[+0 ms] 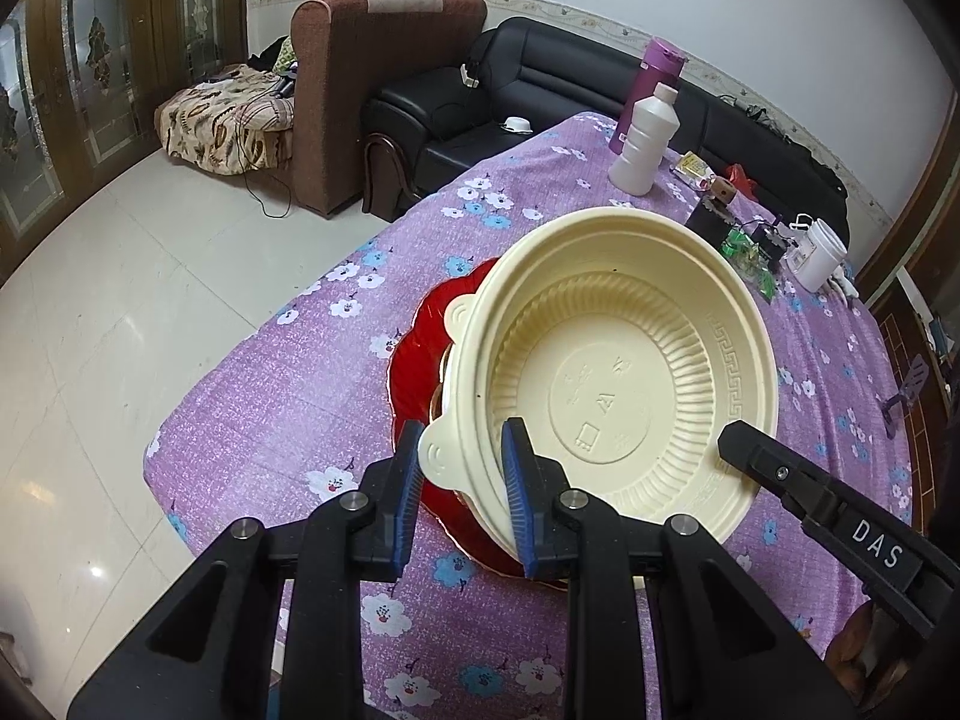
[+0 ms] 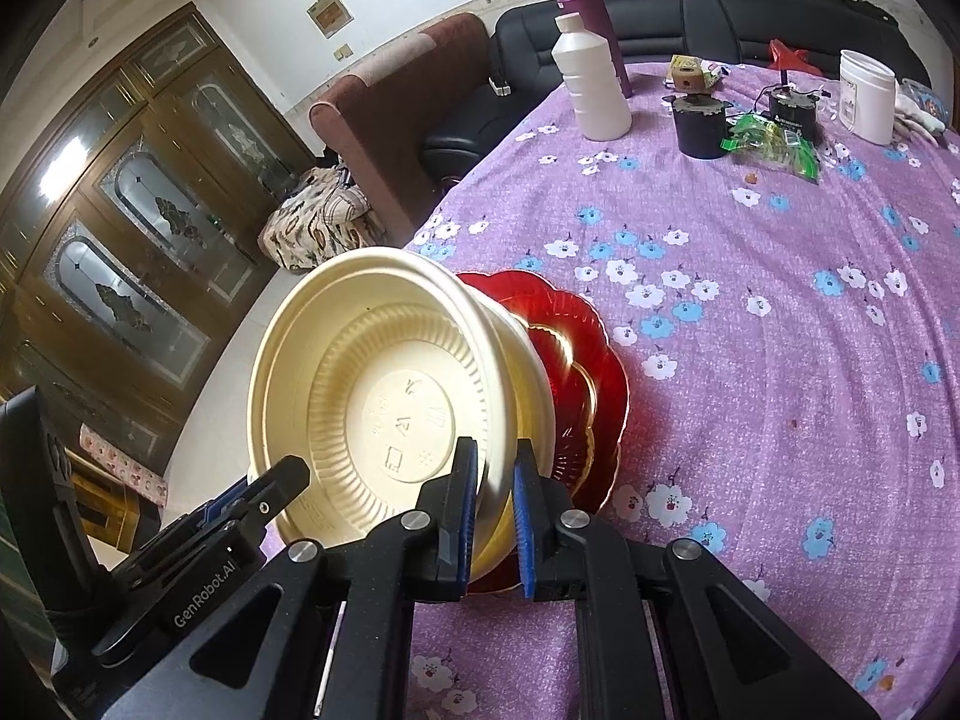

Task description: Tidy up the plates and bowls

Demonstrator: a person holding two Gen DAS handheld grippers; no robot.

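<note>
Cream plastic bowls, nested one inside another, are held tilted over a stack of red scalloped plates that lies on the table under a purple flowered tablecloth. In the left wrist view the left gripper pinches the near-left rim of the bowls, one blue pad outside by the small eared tab and the other inside the wall; the right gripper's black finger reaches onto the rim from the lower right. In the right wrist view the right gripper is pressed tight on the lower right rim of the same bowls, its blue pads on either side of the thin wall, and the bowls lean with their opening toward the camera, their underside just above or against the red plates; I cannot tell whether they touch. The left gripper shows at the lower left edge of the rim. Well apart, at the far end of the table, stand a white plastic bottle, a purple flask, a black tub, a white jar and some green wrappers. Beyond the table are a black leather sofa and a brown armchair.
</note>
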